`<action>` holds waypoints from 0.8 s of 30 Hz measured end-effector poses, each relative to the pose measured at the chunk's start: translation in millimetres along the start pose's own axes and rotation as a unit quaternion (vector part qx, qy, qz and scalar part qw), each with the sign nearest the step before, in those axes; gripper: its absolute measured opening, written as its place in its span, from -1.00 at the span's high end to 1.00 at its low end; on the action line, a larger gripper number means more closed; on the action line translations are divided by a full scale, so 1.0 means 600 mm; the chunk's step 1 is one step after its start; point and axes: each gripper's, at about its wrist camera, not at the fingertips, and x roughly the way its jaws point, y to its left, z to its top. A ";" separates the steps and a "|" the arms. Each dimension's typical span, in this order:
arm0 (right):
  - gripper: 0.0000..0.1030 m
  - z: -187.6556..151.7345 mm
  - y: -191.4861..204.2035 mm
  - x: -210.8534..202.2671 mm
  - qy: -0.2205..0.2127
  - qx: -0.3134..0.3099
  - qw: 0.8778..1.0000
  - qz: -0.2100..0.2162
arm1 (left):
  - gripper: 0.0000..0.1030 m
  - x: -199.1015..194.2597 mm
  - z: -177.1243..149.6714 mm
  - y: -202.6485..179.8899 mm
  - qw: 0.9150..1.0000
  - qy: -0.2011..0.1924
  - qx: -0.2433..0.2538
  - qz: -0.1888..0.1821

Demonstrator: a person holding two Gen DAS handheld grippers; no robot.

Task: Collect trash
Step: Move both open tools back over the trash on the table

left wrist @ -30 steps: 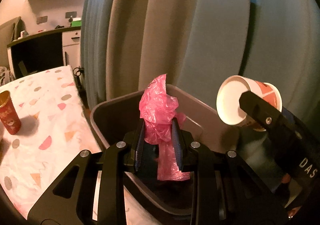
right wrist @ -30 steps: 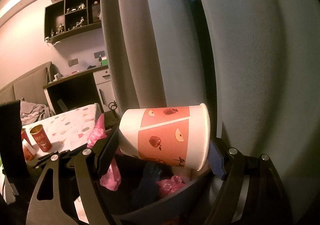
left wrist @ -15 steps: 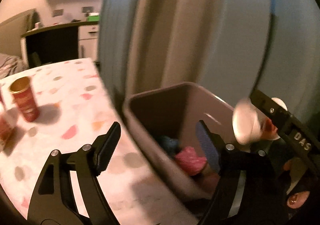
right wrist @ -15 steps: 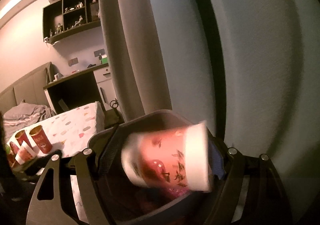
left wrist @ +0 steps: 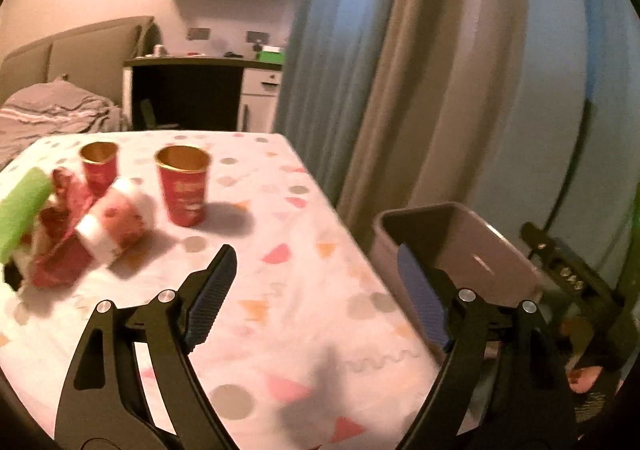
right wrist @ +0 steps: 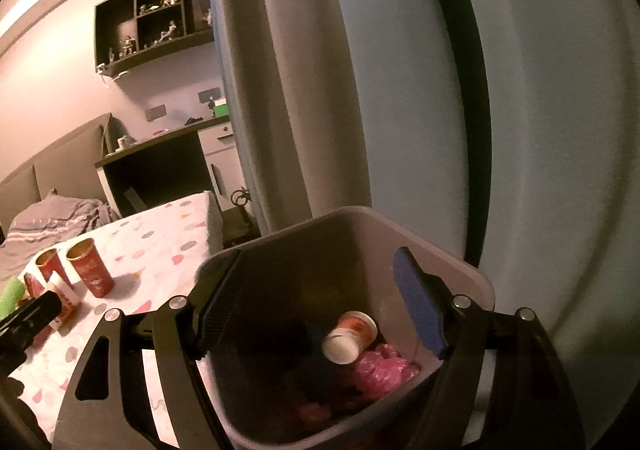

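Bin (right wrist: 460,270) bottom dark, cup (right wrist: 349,336) half-seen, table trash (left wrist: 76,234) blurred

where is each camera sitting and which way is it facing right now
Left wrist: on the left gripper, jaws opening and empty, looking over the patterned table toward red cups; the right gripper shows at right.
Right wrist: on the right gripper, open, looking down into the trash bin at a paper cup and pink bag.
Shared: bin, table, red cups.

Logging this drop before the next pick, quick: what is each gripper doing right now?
Left gripper: jaws opening, nothing between them.
Right gripper: open and empty, above the bin.
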 end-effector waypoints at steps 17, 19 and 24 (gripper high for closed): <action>-0.55 -0.038 0.167 -0.088 0.000 -0.046 0.995 0.093 | -0.58 -0.120 -0.008 0.203 0.988 -0.037 -0.041 0.145; -0.55 -0.045 0.194 -0.094 0.000 -0.054 0.993 0.104 | -0.58 -0.138 -0.009 0.232 0.985 -0.041 -0.049 0.162; -0.55 -0.054 0.260 -0.102 -0.002 -0.067 0.989 0.130 | -0.58 -0.174 -0.015 0.294 0.978 -0.042 -0.060 0.196</action>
